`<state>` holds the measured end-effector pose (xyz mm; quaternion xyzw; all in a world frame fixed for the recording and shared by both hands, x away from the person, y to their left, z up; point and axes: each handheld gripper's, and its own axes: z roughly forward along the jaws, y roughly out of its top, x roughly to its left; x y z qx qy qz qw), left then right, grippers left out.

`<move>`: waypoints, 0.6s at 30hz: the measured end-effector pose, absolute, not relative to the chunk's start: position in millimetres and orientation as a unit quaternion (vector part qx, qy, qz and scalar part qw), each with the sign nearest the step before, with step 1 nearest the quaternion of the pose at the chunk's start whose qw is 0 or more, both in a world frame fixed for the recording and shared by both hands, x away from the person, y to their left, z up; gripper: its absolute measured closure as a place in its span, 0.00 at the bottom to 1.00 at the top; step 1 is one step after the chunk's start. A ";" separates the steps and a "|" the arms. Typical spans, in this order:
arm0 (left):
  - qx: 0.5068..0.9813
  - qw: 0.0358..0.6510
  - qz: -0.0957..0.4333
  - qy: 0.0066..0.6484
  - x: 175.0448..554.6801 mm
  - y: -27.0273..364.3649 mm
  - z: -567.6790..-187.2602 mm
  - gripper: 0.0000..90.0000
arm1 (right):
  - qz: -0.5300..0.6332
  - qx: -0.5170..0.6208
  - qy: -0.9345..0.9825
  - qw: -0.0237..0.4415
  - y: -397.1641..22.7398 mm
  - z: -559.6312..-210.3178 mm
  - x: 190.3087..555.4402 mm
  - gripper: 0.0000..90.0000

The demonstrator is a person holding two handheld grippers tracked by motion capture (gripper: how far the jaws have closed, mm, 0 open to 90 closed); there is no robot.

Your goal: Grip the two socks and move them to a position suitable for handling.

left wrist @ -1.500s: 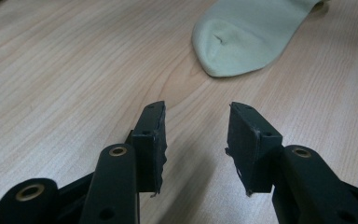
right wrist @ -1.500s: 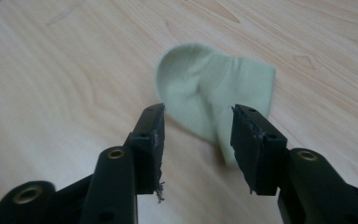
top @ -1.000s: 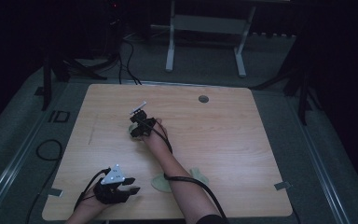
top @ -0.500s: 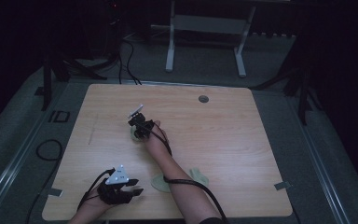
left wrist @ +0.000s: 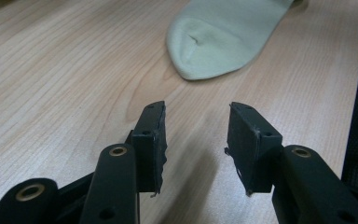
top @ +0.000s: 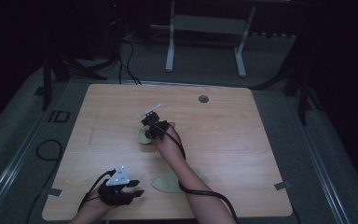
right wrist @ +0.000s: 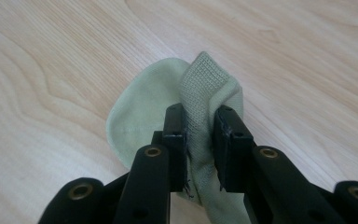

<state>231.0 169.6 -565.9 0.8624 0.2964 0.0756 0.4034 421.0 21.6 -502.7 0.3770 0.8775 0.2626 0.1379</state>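
Note:
Two pale green socks lie on the wooden table (top: 242, 140). My right gripper (right wrist: 199, 122) (top: 153, 127) is at the table's middle, and its jaws have just been closing. They are now shut on a pinched-up fold of the far sock (right wrist: 200, 88) (top: 143, 136), whose toe end still rests on the wood. The near sock (top: 168, 181) (left wrist: 223, 37) lies flat by the front edge, partly under the right forearm. My left gripper (left wrist: 195, 135) (top: 137, 187) rests low at the front left, open and with nothing in it, its jaws pointing at the near sock's toe.
A round cable hole (top: 203, 99) sits near the table's far edge. Cables trail from both grippers over the front edge. Beyond the table stand a white frame (top: 205, 28) and dark stands on the floor.
The right gripper closed on the far sock and moved a little toward the near side and upward, lifting a fold of it. The left gripper stayed still.

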 end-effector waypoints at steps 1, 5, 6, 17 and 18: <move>0.863 0.403 0.075 0.296 231.4 169.7 -566.1 0.63 | 0.270 0.378 0.875 0.138 15.8 -498.0 418.3 0.85; 0.866 0.399 0.074 0.292 231.3 167.7 -567.0 0.63 | 0.284 0.380 0.868 0.146 -3.5 -484.6 409.9 0.85; 0.867 0.398 0.074 0.291 231.2 167.4 -567.0 0.63 | 0.287 0.381 0.866 0.148 -10.5 -481.4 407.0 0.85; 0.867 0.399 0.073 0.289 228.0 161.0 -566.3 0.63 | 0.326 0.395 0.847 0.139 -52.2 -483.4 369.4 0.84; 0.867 0.400 0.072 0.290 227.9 160.6 -566.0 0.63 | 0.329 0.397 0.845 0.141 -54.9 -488.1 365.8 0.84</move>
